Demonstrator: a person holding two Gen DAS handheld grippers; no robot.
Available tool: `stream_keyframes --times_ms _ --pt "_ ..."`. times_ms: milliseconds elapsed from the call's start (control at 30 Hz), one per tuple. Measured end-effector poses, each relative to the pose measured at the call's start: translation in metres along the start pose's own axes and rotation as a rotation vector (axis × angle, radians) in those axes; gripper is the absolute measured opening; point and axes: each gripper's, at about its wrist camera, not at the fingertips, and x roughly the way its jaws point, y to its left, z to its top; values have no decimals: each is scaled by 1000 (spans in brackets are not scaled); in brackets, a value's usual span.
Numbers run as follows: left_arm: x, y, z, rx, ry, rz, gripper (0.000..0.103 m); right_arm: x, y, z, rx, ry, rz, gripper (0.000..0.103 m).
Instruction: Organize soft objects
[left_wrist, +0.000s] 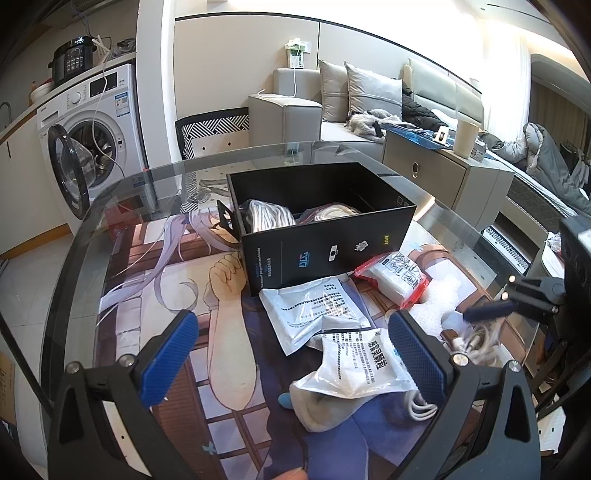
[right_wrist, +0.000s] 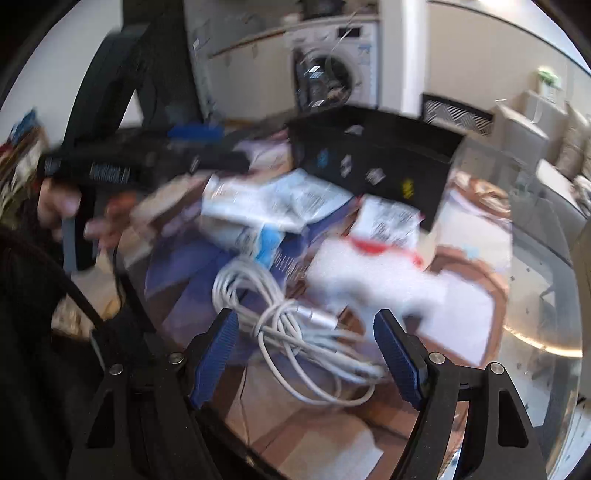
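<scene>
A black open box (left_wrist: 325, 236) stands on the round glass table and holds white rope bundles (left_wrist: 269, 216). In front of it lie a flat white packet (left_wrist: 314, 310), a crumpled white packet (left_wrist: 362, 365), a red-edged packet (left_wrist: 397, 277) and white foam (left_wrist: 439, 306). My left gripper (left_wrist: 295, 354) is open above the packets, holding nothing. My right gripper (right_wrist: 306, 350) is open with a coiled white cable (right_wrist: 295, 328) lying between its fingers; this view is blurred. The box (right_wrist: 373, 162) also shows there. The right gripper also shows in the left wrist view (left_wrist: 491, 308).
The table (left_wrist: 74, 280) has a printed mat under its glass. A washing machine (left_wrist: 92, 136) with its door open stands at the left. A sofa (left_wrist: 332, 107) and a grey cabinet (left_wrist: 443, 173) stand behind. The left gripper (right_wrist: 192, 147) shows in the right wrist view.
</scene>
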Motion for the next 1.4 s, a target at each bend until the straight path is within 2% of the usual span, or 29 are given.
stream_keyframes --times_ms 67,267,367,400,467,533,867,1133,1400 --pt "0 0 0 -1 1 0 103 -1 5 -2 -28 27 32 78" --pt "3 1 0 -4 9 3 103 2 13 0 -69 17 65 78" --pt "4 1 0 -6 7 0 103 9 12 1 -71 -1 88 67" --pt "4 2 0 -8 7 -3 103 13 12 0 -72 3 84 60" --pt "4 1 0 -9 6 -5 103 12 13 -2 -82 -15 81 56" --pt "4 2 0 -10 6 -5 103 11 14 -3 -84 -22 94 48" --pt "5 -2 -2 2 14 -4 103 4 14 -12 -62 -62 133 43" --pt "5 -1 -2 -7 22 -27 103 -22 1 -15 -21 -135 153 43" --pt "9 -11 -5 19 54 -64 103 -44 -21 -20 44 -190 109 43"
